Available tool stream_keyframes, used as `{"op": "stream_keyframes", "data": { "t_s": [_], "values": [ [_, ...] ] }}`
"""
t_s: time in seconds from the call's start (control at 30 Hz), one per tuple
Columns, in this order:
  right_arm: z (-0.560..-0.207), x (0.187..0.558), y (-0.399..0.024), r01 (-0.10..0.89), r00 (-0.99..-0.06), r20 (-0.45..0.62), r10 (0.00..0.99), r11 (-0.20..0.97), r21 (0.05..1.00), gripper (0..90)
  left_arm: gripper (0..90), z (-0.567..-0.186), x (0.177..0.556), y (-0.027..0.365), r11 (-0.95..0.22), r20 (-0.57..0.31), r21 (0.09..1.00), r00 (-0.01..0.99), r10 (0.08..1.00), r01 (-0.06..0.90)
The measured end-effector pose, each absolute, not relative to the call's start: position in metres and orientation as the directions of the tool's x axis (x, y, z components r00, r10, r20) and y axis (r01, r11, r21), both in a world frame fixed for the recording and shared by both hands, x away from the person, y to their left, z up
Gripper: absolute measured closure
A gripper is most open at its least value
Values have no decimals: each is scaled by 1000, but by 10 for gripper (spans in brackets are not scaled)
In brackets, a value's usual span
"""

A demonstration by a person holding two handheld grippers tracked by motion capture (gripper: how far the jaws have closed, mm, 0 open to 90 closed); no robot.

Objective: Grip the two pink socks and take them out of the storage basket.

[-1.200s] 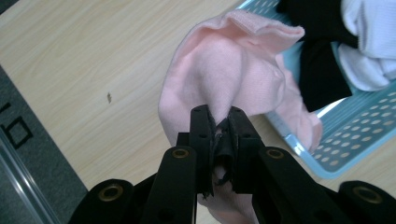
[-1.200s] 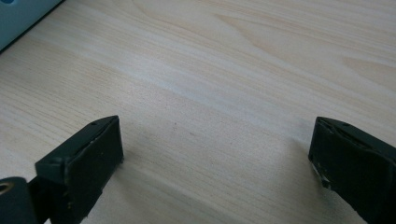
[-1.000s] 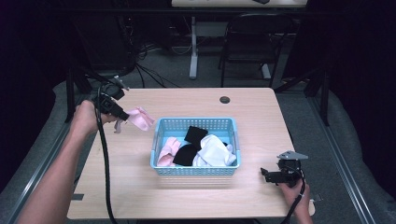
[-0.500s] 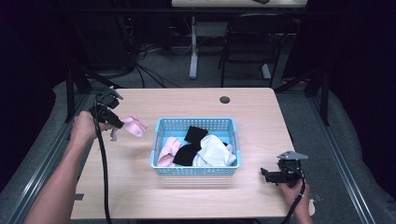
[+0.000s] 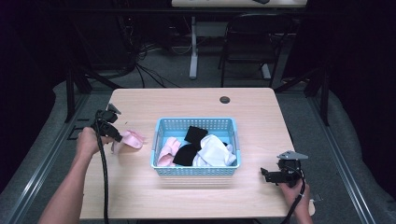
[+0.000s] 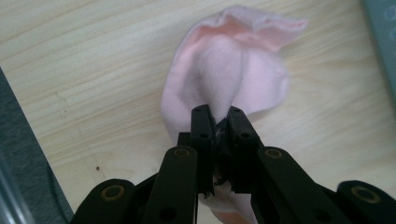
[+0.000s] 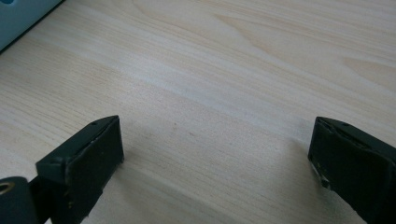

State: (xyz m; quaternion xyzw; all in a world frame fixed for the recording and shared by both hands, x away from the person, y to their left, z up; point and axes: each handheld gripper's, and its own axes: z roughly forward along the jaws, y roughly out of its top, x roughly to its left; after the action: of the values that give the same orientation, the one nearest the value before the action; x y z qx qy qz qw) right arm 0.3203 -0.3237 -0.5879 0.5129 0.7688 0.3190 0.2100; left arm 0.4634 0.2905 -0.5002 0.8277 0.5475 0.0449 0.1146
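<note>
Dark room all around, cables and a chair in the back, and a light wooden table (image 5: 140,191) in the middle with a blue basket (image 5: 196,169) of socks sitting on it. Left of the basket, apart from it, the left gripper (image 5: 117,136) has its jaws pinched tight on a pink sock (image 6: 224,74), and going by the high view the sock is already low at the tabletop, most of it seemingly resting on the wood. The right gripper (image 7: 215,158) sits near the front right corner, jaws spread wide over bare wood with nothing between them. If I were doing this step, I'd lay the sock flat rather than just dump it: keep the pinch, drag away from the basket a touch so the bunched fabric stretches out, then let go once it's lying smooth. Letting go right now would probably leave it crumpled. As for orientation, in the left gripper view the sock's long axis runs pretty much straight out from the jaws, with the open cuff end, I think, farthest away and ruffled. In the high view that axis points roughly toward the basket's left wall, lying across the table.
</note>
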Motion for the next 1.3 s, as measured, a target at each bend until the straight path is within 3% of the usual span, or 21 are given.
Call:
{"op": "stream_keyframes", "data": {
  "t_s": [0.17,0.3,0.53,0.67,0.73,1.3],
  "values": [
    [-588,320,-324,654,-387,5,922,271,706,28,799,-521,463,289,-380,-63,204,399,915,902],
    [-588,320,-324,654,-385,5,923,269,707,29,619,-526,462,289,-379,-79,191,399,914,906],
    [-588,320,-324,653,-384,5,923,268,708,29,189,-502,453,290,-384,-46,243,406,913,891],
    [-588,320,-324,653,-385,4,923,269,708,30,121,-479,445,286,-401,-38,289,429,902,869],
    [-588,320,-324,653,-385,4,923,269,708,29,1,-469,442,281,-422,-48,287,453,890,860],
    [-588,320,-324,653,-383,3,924,269,708,29,0,-418,429,215,-560,-37,379,617,786,737]
  ]
}}
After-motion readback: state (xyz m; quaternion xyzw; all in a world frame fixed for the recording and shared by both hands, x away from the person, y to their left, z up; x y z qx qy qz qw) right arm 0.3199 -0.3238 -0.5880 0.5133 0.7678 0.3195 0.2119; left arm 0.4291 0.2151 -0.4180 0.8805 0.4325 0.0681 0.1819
